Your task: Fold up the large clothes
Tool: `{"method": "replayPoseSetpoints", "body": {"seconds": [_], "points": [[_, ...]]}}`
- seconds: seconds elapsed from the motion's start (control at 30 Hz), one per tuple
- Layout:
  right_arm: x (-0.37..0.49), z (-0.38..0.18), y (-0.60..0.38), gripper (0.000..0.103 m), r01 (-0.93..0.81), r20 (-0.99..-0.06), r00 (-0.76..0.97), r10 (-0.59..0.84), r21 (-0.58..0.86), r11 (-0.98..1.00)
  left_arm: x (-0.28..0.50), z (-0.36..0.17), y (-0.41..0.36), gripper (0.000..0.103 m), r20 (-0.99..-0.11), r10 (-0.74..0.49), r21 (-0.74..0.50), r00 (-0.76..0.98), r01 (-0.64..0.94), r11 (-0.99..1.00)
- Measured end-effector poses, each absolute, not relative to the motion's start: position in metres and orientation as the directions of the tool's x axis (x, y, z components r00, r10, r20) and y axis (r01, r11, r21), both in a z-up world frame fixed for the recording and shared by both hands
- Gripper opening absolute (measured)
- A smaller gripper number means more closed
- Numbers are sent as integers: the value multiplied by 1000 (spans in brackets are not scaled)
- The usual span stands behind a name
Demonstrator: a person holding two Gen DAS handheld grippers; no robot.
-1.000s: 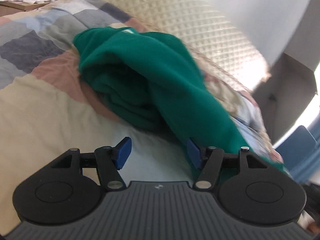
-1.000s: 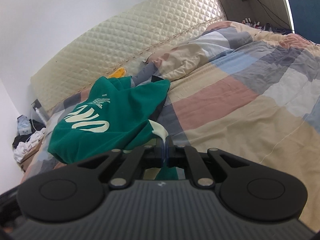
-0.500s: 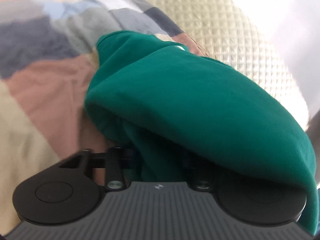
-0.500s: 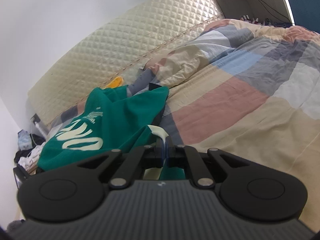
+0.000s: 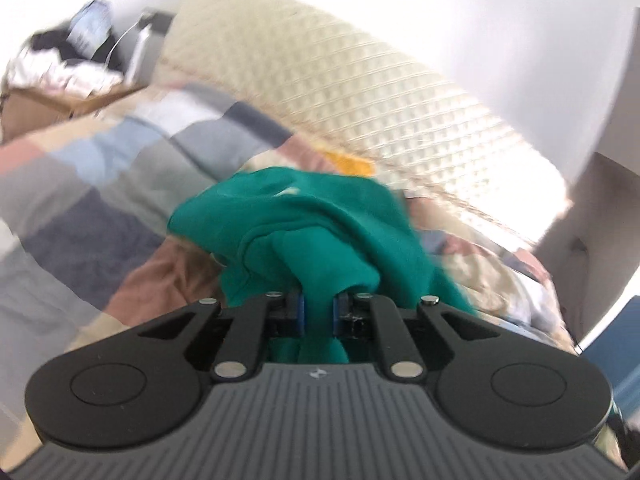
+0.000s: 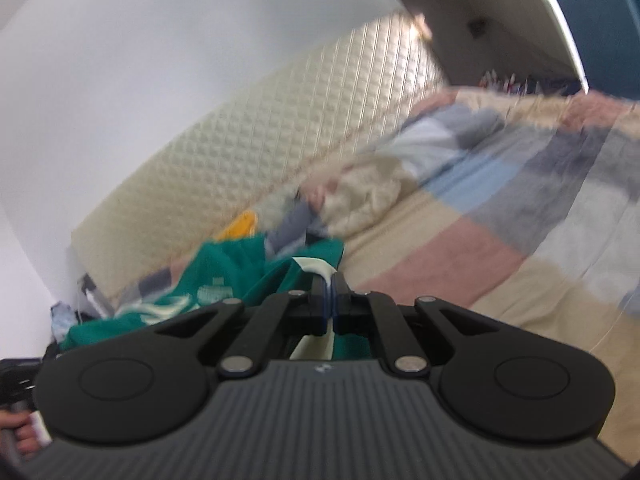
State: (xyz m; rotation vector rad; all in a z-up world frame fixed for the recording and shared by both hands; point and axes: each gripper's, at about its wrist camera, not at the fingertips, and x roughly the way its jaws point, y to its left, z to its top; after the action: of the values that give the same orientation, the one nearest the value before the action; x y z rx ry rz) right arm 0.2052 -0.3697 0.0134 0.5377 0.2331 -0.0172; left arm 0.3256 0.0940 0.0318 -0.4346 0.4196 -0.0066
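We have the green shirt (image 5: 320, 220) pinched in both: left gripper (image 5: 318, 314), jaws just closing, bunches cloth; right gripper (image 6: 330, 308) clamps a pale edge above the bed (image 6: 460, 248). Next, we must spread it flat.

Left hand-held gripper (image 5: 318, 314) jaws just closing, pinching cloth; right hand-held gripper (image 6: 331, 308) clamped tight on fabric.

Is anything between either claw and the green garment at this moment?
Nothing visible. The left claw has just been closing and its pads now pinch a bunched fold of the green garment. The right claw is shut on the garment's pale edge, above the patchwork quilt.
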Motion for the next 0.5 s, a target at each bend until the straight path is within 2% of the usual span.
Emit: {"method": "replayPoseSetpoints", "body": {"seconds": [0.17, 0.33, 0.5], "points": [[174, 38, -400, 5, 91, -153, 988, -14, 510, 855, 244, 69, 66, 12, -402, -197, -371, 894, 38, 928], [147, 53, -423, 5, 151, -106, 988, -116, 432, 889, 160, 73, 12, 12, -423, -348, -374, 837, 189, 908], [150, 32, -451, 6, 273, -213, 957, -196, 448, 851, 107, 43, -60, 13, -475, -478, -414, 739, 292, 862]]}}
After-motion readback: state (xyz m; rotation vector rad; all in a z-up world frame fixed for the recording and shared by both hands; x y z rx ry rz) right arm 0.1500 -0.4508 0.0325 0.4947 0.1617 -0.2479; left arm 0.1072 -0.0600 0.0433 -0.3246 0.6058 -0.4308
